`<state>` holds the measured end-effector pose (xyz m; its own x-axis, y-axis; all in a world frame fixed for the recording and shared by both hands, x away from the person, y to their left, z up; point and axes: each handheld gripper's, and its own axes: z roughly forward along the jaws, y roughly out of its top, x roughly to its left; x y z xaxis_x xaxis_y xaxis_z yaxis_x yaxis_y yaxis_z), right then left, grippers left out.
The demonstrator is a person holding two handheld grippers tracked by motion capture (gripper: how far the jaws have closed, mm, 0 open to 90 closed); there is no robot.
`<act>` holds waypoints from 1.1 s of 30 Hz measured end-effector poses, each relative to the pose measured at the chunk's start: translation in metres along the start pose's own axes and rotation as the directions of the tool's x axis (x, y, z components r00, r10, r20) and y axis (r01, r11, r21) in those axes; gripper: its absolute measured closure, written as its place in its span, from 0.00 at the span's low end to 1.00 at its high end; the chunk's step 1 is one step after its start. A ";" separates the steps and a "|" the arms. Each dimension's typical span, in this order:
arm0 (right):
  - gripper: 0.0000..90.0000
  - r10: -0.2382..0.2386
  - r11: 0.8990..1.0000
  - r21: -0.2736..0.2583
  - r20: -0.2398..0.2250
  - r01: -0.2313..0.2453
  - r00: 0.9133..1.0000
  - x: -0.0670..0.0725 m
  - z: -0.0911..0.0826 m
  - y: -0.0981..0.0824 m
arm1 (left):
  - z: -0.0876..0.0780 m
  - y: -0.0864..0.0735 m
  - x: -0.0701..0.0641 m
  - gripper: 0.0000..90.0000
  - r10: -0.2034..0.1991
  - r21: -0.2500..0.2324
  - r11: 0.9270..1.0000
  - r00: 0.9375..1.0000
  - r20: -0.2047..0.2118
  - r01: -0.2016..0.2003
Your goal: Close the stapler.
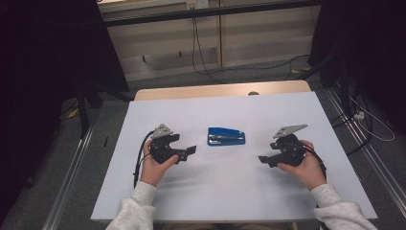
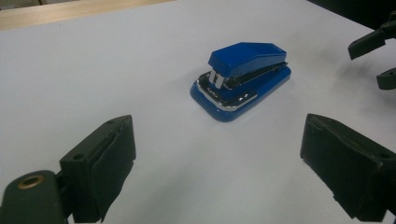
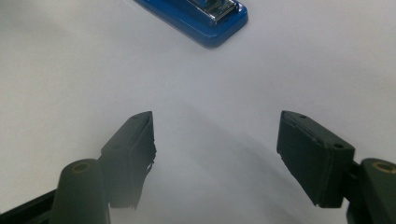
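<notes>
— Nearest the table's front edge, what do you see?

— Two grey-sleeved forearms come in, each hand holding a black two-jaw gripper. The left gripper (image 1: 191, 151) has its jaws spread wide with nothing between them, and the right gripper (image 1: 262, 159) is likewise wide apart and empty.

— Do they touch anything?

— No, both point inward toward each other over the white tabletop (image 1: 220, 187).

— And beyond them?

— Between the two, slightly farther back, lies a blue plastic stapler with a chrome strip (image 1: 226, 136), flat on the table, apart from both grippers. Behind the white surface runs a pale wooden edge (image 1: 191, 91), then grey floor with black cables (image 1: 201, 57).
</notes>
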<state>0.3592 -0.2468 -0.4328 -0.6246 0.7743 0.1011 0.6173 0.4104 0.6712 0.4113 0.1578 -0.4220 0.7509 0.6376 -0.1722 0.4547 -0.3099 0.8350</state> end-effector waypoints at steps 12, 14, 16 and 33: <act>0.28 -0.004 1.000 0.001 0.005 0.004 1.000 0.005 -0.008 -0.006 | -0.020 -0.009 0.000 0.10 -0.001 -0.020 1.000 1.000 -0.003 0.001; 0.28 -0.001 1.000 -0.002 0.003 0.001 1.000 0.005 -0.010 -0.007 | -0.024 -0.010 0.001 0.10 0.006 -0.018 1.000 1.000 -0.012 -0.007; 0.28 -0.006 1.000 -0.001 0.004 0.006 1.000 0.007 -0.012 -0.008 | -0.028 -0.013 0.002 0.10 0.007 -0.016 1.000 1.000 -0.025 -0.008; 0.27 -0.014 1.000 -0.008 -0.006 0.014 1.000 0.012 -0.020 -0.014 | -0.056 -0.031 0.010 0.10 -0.013 -0.017 1.000 0.999 -0.040 0.013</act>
<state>0.3330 -0.2531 -0.4261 -0.6361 0.7656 0.0964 0.6050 0.4173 0.6781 0.3781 0.2129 -0.4204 0.7251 0.6692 -0.1625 0.4559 -0.2897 0.8415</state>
